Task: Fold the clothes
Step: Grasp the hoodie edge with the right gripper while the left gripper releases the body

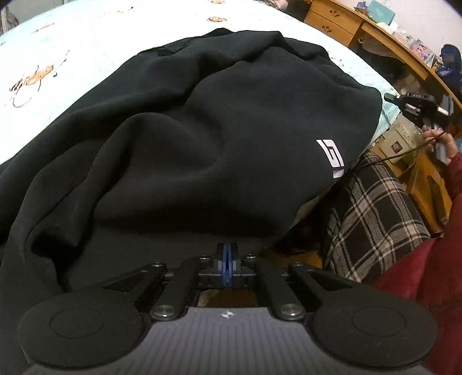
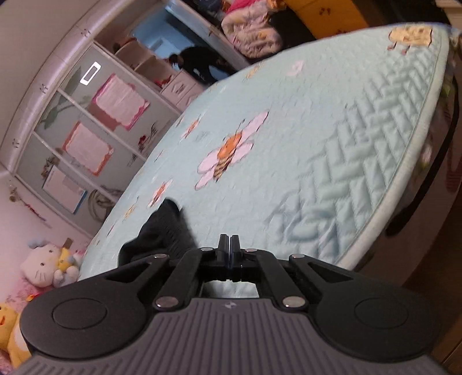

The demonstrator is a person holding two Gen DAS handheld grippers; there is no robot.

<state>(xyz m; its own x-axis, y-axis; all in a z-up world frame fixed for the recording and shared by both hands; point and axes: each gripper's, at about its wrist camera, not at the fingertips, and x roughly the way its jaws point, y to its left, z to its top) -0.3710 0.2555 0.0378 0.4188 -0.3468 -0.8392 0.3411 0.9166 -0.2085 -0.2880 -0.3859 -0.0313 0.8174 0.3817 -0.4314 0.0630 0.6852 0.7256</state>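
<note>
Sweatshirt [image 1: 202, 138] overhangs the bed's [image 1: 86, 52] right edge; both grippers, left [image 1: 227, 253] and right [image 2: 229, 245], closed empty, it may slide off.

You're in a home bedrm: quilted bed [image 2: 332, 150], plush toys [image 2: 47, 266], wardrobe w/ sliding doors [image 2: 72, 121], wood desk [image 1: 355, 26].

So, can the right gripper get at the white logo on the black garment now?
Probably yes: the right gripper sits just past the black garment's edge, and the white logo lies uncovered on that side.
</note>
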